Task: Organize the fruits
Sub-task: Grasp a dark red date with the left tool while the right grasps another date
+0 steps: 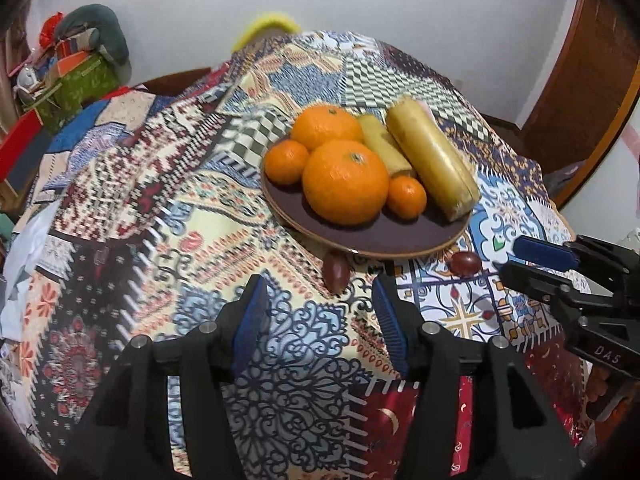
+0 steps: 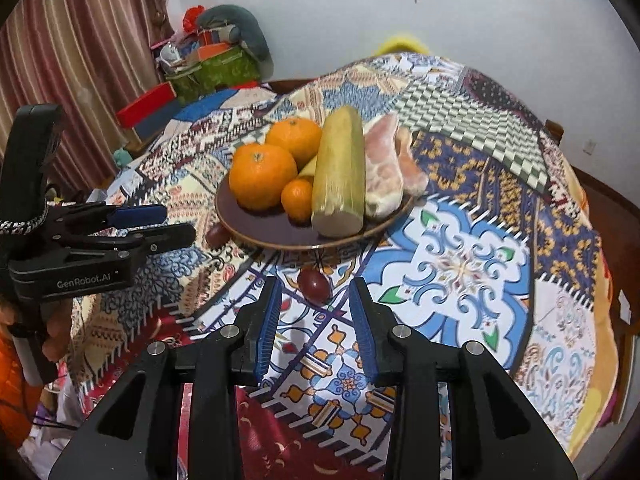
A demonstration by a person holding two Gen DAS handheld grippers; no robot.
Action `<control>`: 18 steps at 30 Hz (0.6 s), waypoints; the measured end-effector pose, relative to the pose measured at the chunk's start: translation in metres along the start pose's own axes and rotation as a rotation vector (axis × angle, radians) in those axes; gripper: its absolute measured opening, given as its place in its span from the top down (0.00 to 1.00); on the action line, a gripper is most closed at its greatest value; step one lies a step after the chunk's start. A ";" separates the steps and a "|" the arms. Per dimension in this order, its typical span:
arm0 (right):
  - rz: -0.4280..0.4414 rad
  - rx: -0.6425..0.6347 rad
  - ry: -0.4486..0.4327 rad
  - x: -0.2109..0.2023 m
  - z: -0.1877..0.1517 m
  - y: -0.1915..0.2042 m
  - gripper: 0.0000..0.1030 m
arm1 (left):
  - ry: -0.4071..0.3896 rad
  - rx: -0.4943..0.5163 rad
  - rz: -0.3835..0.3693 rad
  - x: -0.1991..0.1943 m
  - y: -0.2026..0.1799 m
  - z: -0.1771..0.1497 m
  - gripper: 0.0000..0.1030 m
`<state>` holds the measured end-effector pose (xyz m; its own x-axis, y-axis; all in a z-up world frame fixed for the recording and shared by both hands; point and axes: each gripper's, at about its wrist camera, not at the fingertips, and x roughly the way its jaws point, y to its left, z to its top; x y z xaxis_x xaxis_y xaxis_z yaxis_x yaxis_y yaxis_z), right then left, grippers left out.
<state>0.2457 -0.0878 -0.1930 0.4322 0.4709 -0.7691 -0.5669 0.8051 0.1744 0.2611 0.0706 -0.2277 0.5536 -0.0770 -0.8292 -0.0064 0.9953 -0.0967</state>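
A round, dark brown plate with a pale rim is sitting on a patchwork-printed cloth that is draping over the table. Smooth, dimpled oranges are crowding its left half: a large orange in front, a second large one behind it, and a small mandarin at 9 o'clock, with another small one tucked against a long, ribbed, yellowish cylinder that is lying across the right side. In the right wrist view a pale pink, fleshy piece is resting beside that cylinder, overhanging the rim at 3 o'clock.

Two glossy, dark red, oval fruits are lying on the cloth just off the plate's near edge. One red fruit is sitting at 12 o'clock from the left gripper, just beyond its blue ribbed pads, which are standing wide apart and holding nothing. The other red fruit is lying at 12 o'clock from the right gripper, between the tips of its fingers, which are partly spread and not touching it.

The cloth is falling away at the table's edge near both grippers; patterned surface is lying open at 3 o'clock of the plate.
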 end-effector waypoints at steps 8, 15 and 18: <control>0.021 -0.013 0.048 0.021 -0.003 -0.001 0.69 | 0.043 0.007 -0.029 0.024 -0.001 0.000 0.57; 0.056 0.004 0.059 0.031 -0.001 -0.003 0.69 | 0.033 0.000 -0.028 0.032 0.001 0.005 0.65; 0.059 0.009 0.054 0.032 -0.002 -0.003 0.76 | 0.028 0.001 -0.026 0.033 0.001 0.004 0.74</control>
<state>0.2597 -0.0764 -0.2192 0.3594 0.4975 -0.7895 -0.5835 0.7801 0.2258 0.2830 0.0694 -0.2528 0.5300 -0.1049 -0.8415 0.0088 0.9930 -0.1182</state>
